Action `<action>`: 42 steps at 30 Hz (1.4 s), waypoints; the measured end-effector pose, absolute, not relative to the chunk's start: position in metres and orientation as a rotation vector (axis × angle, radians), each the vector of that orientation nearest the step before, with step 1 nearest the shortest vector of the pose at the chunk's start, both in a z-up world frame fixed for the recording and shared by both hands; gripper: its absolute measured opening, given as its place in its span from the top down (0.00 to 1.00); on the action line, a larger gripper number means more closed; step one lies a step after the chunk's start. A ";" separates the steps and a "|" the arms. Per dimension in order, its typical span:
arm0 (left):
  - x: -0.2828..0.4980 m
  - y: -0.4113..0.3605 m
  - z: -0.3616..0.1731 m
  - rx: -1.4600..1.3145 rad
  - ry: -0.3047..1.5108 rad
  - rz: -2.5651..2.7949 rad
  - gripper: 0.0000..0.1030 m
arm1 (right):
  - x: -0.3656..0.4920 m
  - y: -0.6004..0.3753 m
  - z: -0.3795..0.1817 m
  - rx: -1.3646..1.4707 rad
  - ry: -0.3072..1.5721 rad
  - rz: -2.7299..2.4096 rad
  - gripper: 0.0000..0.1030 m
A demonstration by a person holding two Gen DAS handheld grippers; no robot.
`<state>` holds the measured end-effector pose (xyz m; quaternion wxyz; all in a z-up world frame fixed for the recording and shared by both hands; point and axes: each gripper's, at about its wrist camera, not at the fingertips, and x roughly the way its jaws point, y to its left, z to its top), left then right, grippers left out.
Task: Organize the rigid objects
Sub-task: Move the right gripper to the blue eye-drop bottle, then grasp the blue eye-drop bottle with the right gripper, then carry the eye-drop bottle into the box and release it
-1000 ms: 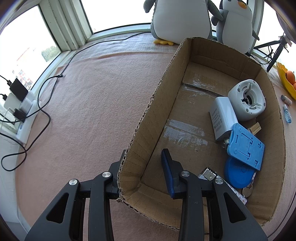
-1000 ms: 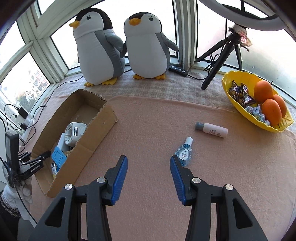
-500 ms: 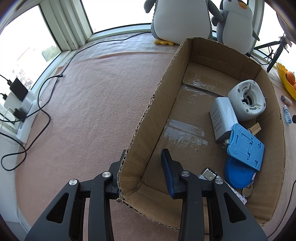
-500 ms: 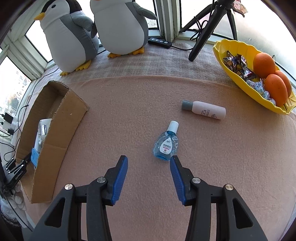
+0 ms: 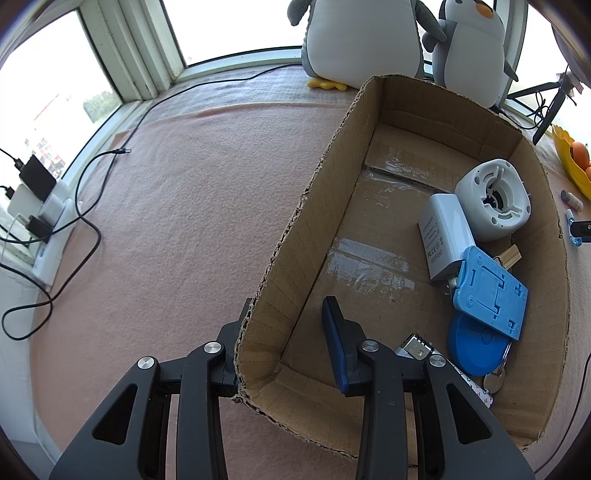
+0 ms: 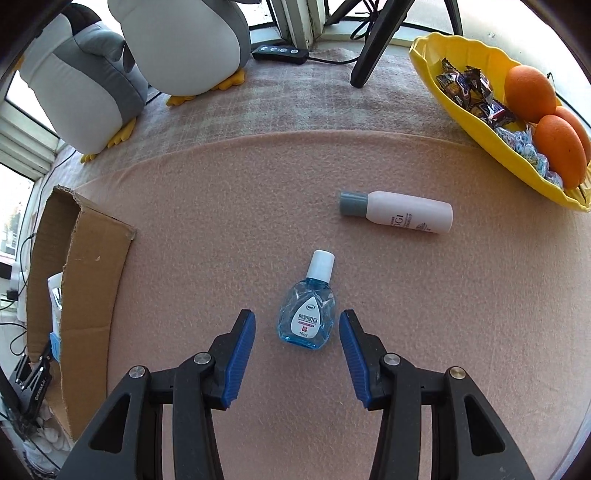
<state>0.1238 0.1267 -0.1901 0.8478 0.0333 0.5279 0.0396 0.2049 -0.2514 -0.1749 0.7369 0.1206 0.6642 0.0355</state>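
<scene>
home, window nook: plush penguins point(image 6: 177, 48) on pink blanket point(image 6: 221, 206) far ahead of the jaws, yellow fruit bowl point(image 6: 476, 110) ahead right, charger strip point(image 5: 44, 221) by window, left

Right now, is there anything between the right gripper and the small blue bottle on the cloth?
Nothing visible. The right gripper is open, and the small blue bottle lies flat, partly between its fingertips, with bare pink cloth around it. The white bottle lies farther off.

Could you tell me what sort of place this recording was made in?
Probably a home bay-window nook used for filming: plush penguins by the windows, a fruit bowl, a tripod.
</scene>
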 end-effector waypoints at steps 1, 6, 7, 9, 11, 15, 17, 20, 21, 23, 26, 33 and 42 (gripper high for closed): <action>0.124 0.127 -0.190 0.070 1.113 0.083 0.67 | 0.206 -0.251 -0.176 0.261 1.461 0.075 0.58; 0.124 0.127 -0.190 0.071 1.113 0.083 0.67 | 0.210 -0.252 -0.181 0.237 1.477 0.064 0.61; 0.124 0.127 -0.190 0.071 1.113 0.083 0.67 | 0.210 -0.251 -0.182 0.230 1.480 0.062 0.63; 0.124 0.127 -0.190 0.070 1.113 0.083 0.67 | 0.209 -0.250 -0.184 0.220 1.485 0.060 0.65; 0.124 0.127 -0.190 0.070 1.113 0.083 0.67 | 0.209 -0.248 -0.186 0.214 1.489 0.061 0.68; 0.124 0.127 -0.190 0.070 1.113 0.083 0.67 | 0.208 -0.244 -0.191 0.197 1.491 0.063 0.71; 0.124 0.127 -0.190 0.071 1.113 0.083 0.67 | 0.210 -0.243 -0.191 0.188 1.489 0.066 0.71; 0.124 0.127 -0.190 0.070 1.113 0.084 0.67 | 0.209 -0.241 -0.191 0.183 1.483 0.073 0.71; 0.124 0.127 -0.190 0.069 1.113 0.083 0.67 | 0.209 -0.241 -0.191 0.186 1.480 0.075 0.71; 0.124 0.127 -0.190 0.070 1.113 0.084 0.67 | 0.205 -0.239 -0.190 0.198 1.467 0.081 0.72; 0.124 0.127 -0.190 0.070 1.113 0.084 0.67 | 0.200 -0.240 -0.181 0.188 1.439 0.089 0.72; 0.124 0.127 -0.190 0.071 1.113 0.084 0.67 | 0.191 -0.226 -0.145 0.180 1.360 0.153 0.78; 0.123 0.127 -0.191 0.070 1.107 0.080 0.67 | 0.192 -0.180 -0.114 0.219 1.270 0.290 0.83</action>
